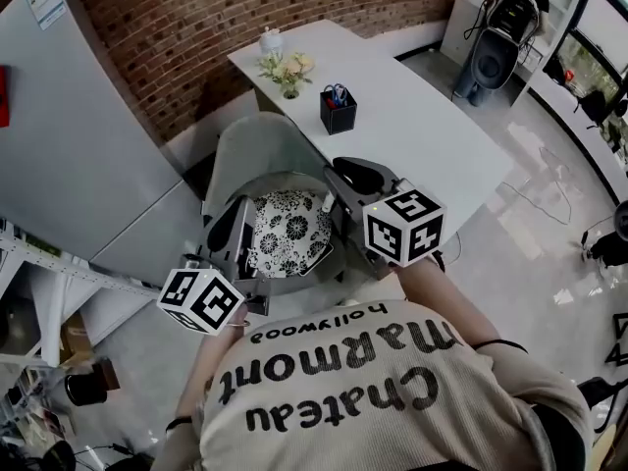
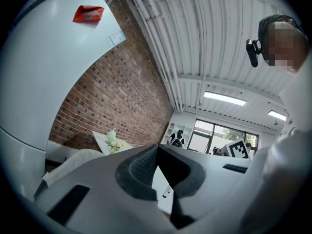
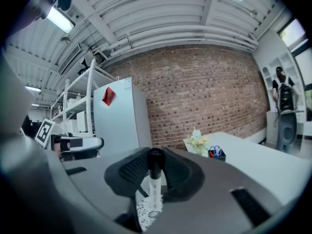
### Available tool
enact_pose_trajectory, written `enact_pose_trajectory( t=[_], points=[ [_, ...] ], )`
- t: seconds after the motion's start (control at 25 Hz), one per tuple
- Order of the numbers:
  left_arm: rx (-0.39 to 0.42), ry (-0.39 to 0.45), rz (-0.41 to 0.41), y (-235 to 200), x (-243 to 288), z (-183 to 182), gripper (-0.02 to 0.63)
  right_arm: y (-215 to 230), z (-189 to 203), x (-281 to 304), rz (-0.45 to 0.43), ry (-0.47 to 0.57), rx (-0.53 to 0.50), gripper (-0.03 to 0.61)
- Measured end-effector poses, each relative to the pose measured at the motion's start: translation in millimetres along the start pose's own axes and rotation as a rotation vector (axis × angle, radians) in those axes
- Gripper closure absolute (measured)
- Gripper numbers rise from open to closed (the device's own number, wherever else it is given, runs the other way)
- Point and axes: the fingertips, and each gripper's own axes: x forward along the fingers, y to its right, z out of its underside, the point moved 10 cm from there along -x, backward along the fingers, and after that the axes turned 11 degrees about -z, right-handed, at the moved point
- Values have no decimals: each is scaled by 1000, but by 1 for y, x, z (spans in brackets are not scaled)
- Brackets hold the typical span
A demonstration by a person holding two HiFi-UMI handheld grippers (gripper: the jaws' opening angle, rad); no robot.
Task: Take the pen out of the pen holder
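My right gripper (image 3: 155, 168) is shut on a pen (image 3: 155, 186) with a black cap and a white barrel, which stands upright between the pads. In the head view that gripper (image 1: 351, 177) hangs over the chair, well short of the black pen holder (image 1: 338, 111) on the white table (image 1: 432, 135). The pen holder (image 3: 216, 153) has blue-handled scissors in it and stands far off, to the right of the jaws. My left gripper (image 2: 157, 148) has its pad tips touching and nothing between them. It (image 1: 224, 232) sits at the chair's left side.
A grey chair (image 1: 265, 145) with a patterned cushion (image 1: 289, 232) lies under both grippers. A flower pot (image 1: 287, 72) stands at the table's far end by the brick wall. A grey fridge (image 1: 69, 155) and shelving are at the left. A person (image 1: 510, 3) stands at the back right.
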Motion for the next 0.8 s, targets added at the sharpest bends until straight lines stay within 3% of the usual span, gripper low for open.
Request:
enact_pose_trajectory(
  t=[0.8],
  points=[
    [-25,-7,-31,24,18,16,612,38,2,-25,-6,-41,8,499]
  ],
)
